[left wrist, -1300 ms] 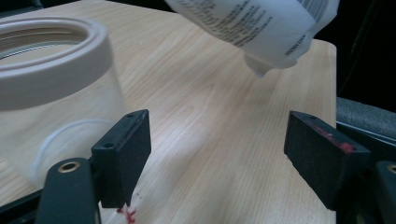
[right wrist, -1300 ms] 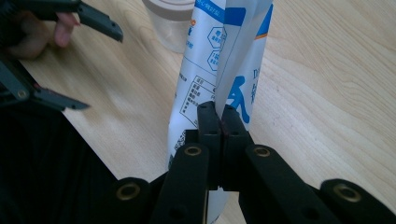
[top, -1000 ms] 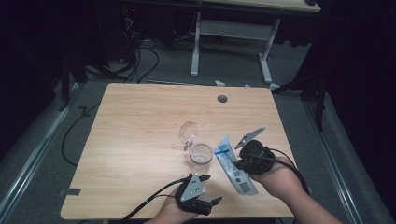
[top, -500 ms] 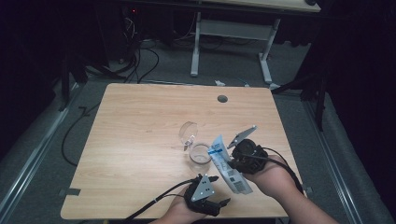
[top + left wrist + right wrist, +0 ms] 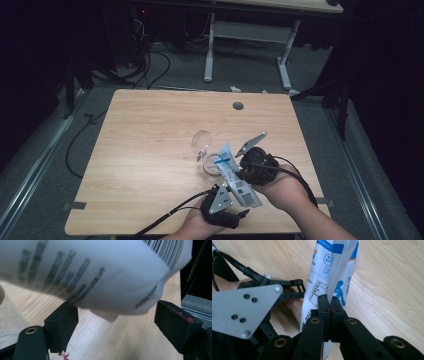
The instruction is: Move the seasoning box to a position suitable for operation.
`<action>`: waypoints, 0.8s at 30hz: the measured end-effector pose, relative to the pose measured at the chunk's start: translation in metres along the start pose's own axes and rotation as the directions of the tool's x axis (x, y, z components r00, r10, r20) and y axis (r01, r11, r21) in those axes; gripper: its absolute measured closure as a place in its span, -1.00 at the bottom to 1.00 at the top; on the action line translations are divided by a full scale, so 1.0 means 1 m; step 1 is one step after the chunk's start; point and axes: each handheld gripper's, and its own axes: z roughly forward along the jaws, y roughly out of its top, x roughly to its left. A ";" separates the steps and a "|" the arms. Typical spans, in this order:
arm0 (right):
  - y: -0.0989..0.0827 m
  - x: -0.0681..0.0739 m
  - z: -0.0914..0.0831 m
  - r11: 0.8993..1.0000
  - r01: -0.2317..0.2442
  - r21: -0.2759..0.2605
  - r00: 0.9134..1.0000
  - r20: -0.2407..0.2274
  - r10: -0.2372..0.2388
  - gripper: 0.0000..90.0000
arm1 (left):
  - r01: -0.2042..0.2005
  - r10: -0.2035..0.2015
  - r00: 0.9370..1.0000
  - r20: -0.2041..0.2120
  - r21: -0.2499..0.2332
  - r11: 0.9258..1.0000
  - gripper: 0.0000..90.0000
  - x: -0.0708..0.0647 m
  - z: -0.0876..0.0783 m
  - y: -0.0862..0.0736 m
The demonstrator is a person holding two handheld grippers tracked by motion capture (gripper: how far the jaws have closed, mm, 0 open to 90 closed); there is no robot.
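Since a second ago the right tongs (image 5: 239, 172) have carried the pouch (image 5: 239, 182) toward the near edge of the table (image 5: 150, 150) and closer to the left tongs (image 5: 231, 212). The left tongs have shifted a little to the right along that edge, so the pouch's lower end now hangs over them rather than beside them.

The right tongs are clamped on the pouch: in the right gripper view the two jaws stand pressed together on a folded edge of it (image 5: 332, 296), with the body of the pouch rising straight ahead of them. The left tongs stand apart. In the left gripper view the pouch's bottom (image 5: 100, 277) hangs between and just above the two pads (image 5: 61, 325), and whether it brushes the left pad cannot be told, since the pouch is blurred and close to the lens.

In the high view the pouch covers part of the cup (image 5: 214, 164) that stands just beyond the right tongs. The clear lid (image 5: 201, 142) lies on the wood a little past the cup; its edge is hard to trace. The person's hands are cut off at the bottom of that view.

The pouch is white and soft with blue printing, small boxed text panels and a barcode near its lower end.
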 end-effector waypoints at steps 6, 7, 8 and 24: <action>-0.002 -0.002 0.003 1.000 -0.015 0.005 1.000 -0.006 0.015 1.00 | -0.028 0.028 0.999 -0.020 -0.003 1.000 -0.25 -0.003 0.001 0.000; -0.002 -0.002 0.003 1.000 -0.015 0.005 1.000 -0.006 0.015 1.00 | -0.028 0.028 0.999 -0.020 -0.003 1.000 -0.20 -0.003 0.001 0.000; -0.003 -0.002 0.003 1.000 -0.016 0.005 1.000 -0.006 0.016 1.00 | -0.041 0.041 0.999 -0.026 0.000 0.999 -0.20 -0.005 0.000 0.000; -0.006 -0.006 -0.001 1.000 -0.026 0.004 1.000 0.005 0.026 1.00 | -0.089 0.089 0.995 -0.042 0.011 0.996 0.09 -0.015 -0.002 0.011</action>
